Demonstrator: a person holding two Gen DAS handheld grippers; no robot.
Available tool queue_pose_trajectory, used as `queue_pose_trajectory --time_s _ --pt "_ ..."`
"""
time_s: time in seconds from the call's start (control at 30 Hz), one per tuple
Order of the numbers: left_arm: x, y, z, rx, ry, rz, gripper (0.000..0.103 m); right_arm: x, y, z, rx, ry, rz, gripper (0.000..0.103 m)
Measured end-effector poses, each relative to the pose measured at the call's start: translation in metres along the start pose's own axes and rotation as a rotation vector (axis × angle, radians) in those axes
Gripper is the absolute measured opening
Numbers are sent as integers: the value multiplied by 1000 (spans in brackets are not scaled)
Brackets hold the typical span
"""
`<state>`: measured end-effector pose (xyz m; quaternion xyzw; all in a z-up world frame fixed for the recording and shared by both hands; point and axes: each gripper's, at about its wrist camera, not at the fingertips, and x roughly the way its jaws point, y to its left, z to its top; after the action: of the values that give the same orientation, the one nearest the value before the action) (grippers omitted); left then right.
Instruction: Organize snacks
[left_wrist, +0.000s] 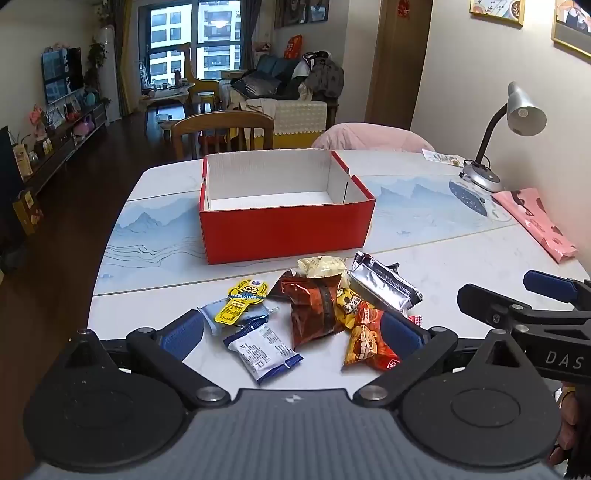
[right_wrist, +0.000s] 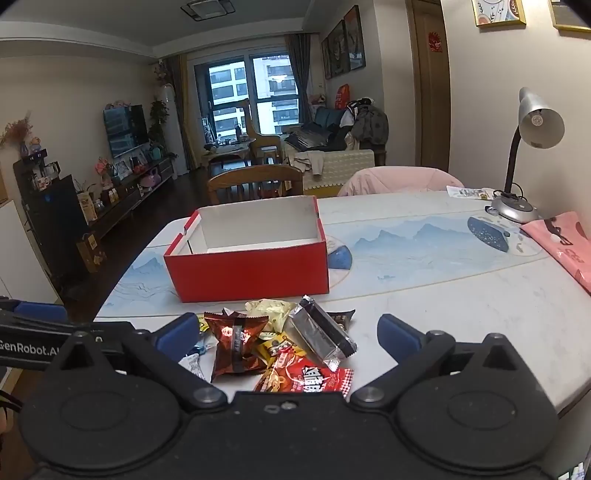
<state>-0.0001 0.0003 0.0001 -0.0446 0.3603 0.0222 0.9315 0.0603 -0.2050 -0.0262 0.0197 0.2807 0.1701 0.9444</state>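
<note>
An open red box (left_wrist: 284, 229) with a white, empty inside stands mid-table; it also shows in the right wrist view (right_wrist: 251, 273). Several snack packets lie in a heap in front of it: a brown packet (left_wrist: 314, 310), a silver packet (left_wrist: 382, 286), a red-orange packet (left_wrist: 369, 345), a white-blue packet (left_wrist: 264, 352), a yellow Minions packet (left_wrist: 242, 304). My left gripper (left_wrist: 291, 334) is open and empty above the heap. My right gripper (right_wrist: 288, 334) is open and empty over the brown packet (right_wrist: 236, 347), silver packet (right_wrist: 319, 332) and red packet (right_wrist: 310, 378).
A desk lamp (left_wrist: 517, 122) stands at the table's far right, with a pink bag (left_wrist: 535, 221) beside it. A wooden chair (left_wrist: 221, 133) and a pink-draped chair (left_wrist: 369, 136) stand behind the table. The white table (left_wrist: 461, 254) has its left edge by the dark floor.
</note>
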Motion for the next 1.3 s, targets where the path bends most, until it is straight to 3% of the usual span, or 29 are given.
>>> queue_pose_trajectory --time_s 0.1,1.3 --pt "0 -1 0 9 2 7 103 0 4 0 -29 8 -29 103" --pt "-9 0 0 -1 -28 21 103 -7 14 1 -66 -10 18 103"
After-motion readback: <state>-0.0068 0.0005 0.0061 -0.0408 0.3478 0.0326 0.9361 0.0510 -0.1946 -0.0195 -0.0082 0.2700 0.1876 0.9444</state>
